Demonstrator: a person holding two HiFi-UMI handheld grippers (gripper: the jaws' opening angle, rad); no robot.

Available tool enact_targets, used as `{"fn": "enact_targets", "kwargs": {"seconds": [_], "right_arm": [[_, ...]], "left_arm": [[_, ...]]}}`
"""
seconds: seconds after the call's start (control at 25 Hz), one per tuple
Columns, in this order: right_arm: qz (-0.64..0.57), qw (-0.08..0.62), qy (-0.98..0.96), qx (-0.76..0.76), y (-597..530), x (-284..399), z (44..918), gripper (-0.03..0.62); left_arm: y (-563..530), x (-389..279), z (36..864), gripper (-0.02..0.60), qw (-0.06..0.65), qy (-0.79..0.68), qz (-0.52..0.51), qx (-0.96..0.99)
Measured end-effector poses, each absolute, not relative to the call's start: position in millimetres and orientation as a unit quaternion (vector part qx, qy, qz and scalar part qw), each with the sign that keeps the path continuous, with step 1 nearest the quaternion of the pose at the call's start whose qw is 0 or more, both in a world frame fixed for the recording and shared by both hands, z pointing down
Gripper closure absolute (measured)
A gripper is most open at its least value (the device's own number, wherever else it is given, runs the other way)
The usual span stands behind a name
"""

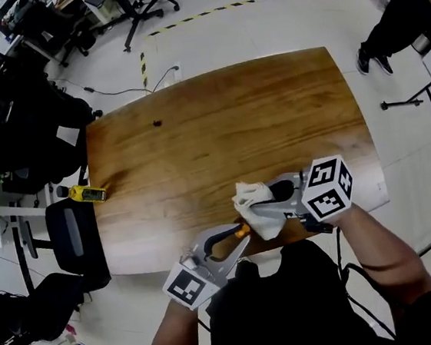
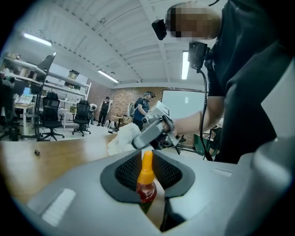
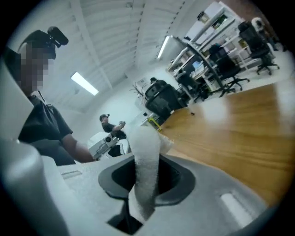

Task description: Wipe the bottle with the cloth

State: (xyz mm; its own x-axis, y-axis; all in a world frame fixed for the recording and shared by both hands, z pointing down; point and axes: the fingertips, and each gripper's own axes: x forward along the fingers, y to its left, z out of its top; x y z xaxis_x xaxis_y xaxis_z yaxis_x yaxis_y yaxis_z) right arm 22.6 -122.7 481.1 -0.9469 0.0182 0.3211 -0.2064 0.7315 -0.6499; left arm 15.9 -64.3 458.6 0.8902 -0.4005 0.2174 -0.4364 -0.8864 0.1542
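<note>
The bottle sits pinched between the two jaws of the left tongs, which are closed on its body. It is small and clear, filled with red sauce, with a dark band lower down and a smooth, tapered orange cap. Its long axis runs roughly along the tongs, with the cap end leading outward past the jaw tips. In the head view that end points up and to the right, towards the cloth. The cloth is white, soft and nubbly. It is bunched into a loose wad, and a folded band of it is clamped between the closed jaws of the right tongs. The wad lies just beside the cap; whether they touch I cannot tell. Both tongs are grey moulded plastic with dark ribbed pads, and they face each other over the near edge of the desk. The desk is a glossy brown wooden top with visible grain and rounded corners.
</note>
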Motion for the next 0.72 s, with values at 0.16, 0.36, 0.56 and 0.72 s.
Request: {"fn": "enact_targets", "kwargs": {"seconds": [0.16, 0.36, 0.56, 0.72], "right_arm": [[0.359, 0.223, -0.903, -0.074, -111, -21, 493, 0.517], [0.362, 0.288, -0.872, -0.16, -105, -39, 518, 0.517], [0.368, 0.338, -0.845, -0.191, -109, -57, 544, 0.517], [0.375, 0.364, -0.832, -0.184, -108, -60, 568, 0.517]], "left_arm": [[-65, 14, 459, 0.5, 0.104, -0.217, 0.1, 0.966], [-66, 20, 458, 0.5, 0.106, -0.226, 0.094, 0.964], [-68, 16, 456, 0.502, 0.104, -0.231, 0.092, 0.963], [-68, 17, 453, 0.502, 0.107, -0.235, 0.087, 0.962]]}}
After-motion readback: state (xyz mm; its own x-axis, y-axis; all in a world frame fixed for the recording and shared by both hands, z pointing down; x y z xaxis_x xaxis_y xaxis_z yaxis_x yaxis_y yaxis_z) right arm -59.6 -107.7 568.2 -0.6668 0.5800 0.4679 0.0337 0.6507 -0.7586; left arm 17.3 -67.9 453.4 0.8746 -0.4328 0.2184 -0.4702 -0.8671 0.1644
